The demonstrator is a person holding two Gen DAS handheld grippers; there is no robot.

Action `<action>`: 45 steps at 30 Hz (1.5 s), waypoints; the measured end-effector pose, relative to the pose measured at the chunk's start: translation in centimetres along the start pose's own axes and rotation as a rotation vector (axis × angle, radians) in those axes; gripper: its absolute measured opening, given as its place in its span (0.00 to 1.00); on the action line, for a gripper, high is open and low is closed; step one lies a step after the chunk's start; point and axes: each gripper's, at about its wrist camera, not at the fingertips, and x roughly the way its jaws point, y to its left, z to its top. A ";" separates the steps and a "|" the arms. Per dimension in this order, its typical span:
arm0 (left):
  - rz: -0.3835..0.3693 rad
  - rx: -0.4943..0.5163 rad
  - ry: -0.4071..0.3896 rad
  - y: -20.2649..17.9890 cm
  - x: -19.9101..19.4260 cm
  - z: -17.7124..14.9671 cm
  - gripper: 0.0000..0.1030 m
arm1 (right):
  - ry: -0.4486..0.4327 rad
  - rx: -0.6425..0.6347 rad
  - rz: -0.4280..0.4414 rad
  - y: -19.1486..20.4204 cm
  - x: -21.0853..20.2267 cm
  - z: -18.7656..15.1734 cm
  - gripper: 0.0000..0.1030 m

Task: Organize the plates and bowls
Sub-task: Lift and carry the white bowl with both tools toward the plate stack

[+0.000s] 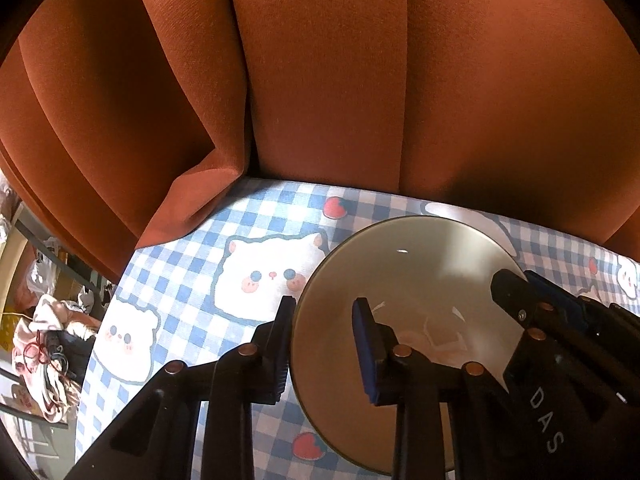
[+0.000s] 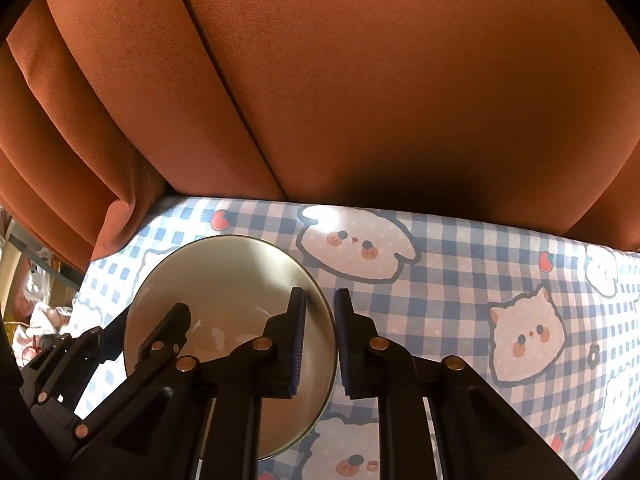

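Left wrist view: blue checked tablecloth (image 1: 192,280) meets rust-orange curtain (image 1: 320,80).

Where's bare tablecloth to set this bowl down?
Free: the checked tablecloth on the right gripper's outer side, out to the orange curtain behind; also a strip beyond the left gripper, between bowl and table edge. Crowded: at the bowl, both grippers clamped on opposite rims.

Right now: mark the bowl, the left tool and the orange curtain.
bowl (image 1: 404,276): left wrist view, bare inner wall.
left tool (image 1: 324,344): left wrist view, midway between its fingertips, at the bowl's rim.
orange curtain (image 2: 360,80): right wrist view, middle fold.
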 end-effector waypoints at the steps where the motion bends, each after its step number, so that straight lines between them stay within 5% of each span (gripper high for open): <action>1: -0.004 -0.002 0.005 0.0 0.0 0.0 0.27 | 0.001 0.001 -0.001 0.0 -0.1 0.0 0.18; 20: -0.045 0.007 -0.018 0.7 -4.3 -1.0 0.27 | -0.012 0.026 -0.035 1.4 -4.9 -1.8 0.18; 45: -0.197 0.153 -0.121 2.0 -16.4 -4.8 0.27 | -0.129 0.159 -0.167 2.1 -19.2 -7.9 0.18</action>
